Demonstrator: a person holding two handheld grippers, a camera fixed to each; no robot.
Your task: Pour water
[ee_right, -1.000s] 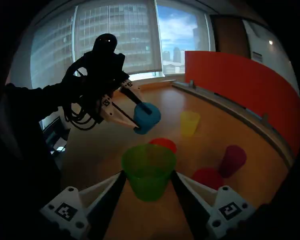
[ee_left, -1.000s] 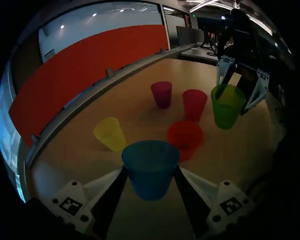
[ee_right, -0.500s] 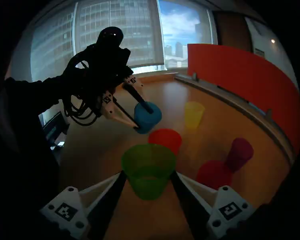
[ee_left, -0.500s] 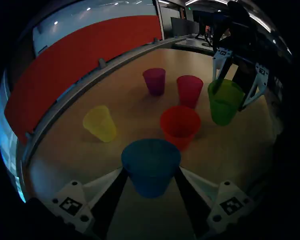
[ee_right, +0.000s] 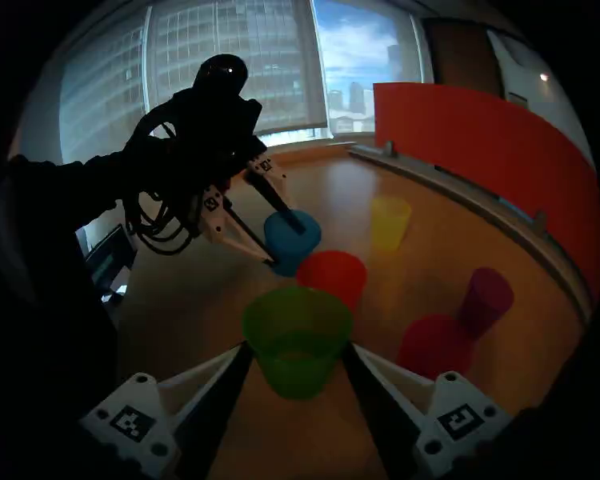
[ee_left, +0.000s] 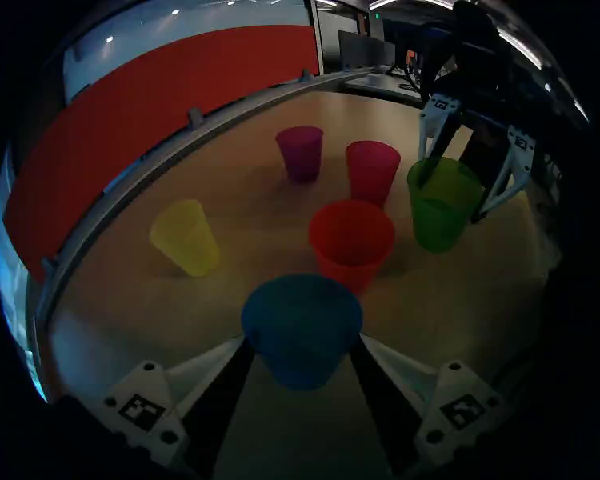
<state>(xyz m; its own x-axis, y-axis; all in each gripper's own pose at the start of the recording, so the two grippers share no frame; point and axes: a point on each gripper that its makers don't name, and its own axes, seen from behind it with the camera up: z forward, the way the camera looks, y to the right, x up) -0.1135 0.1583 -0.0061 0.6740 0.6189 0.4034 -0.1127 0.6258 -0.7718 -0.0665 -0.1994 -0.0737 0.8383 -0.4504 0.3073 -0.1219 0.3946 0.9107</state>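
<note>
Pre-pour: left gripper pinches blue plastic cup, right gripper pinches green plastic cup — both near orange-red plastic cup; tilting likely next.

Around the middle cup on the surface: 2 rear cups behind, side cup left, near cup before, right-hand cup right.
</note>
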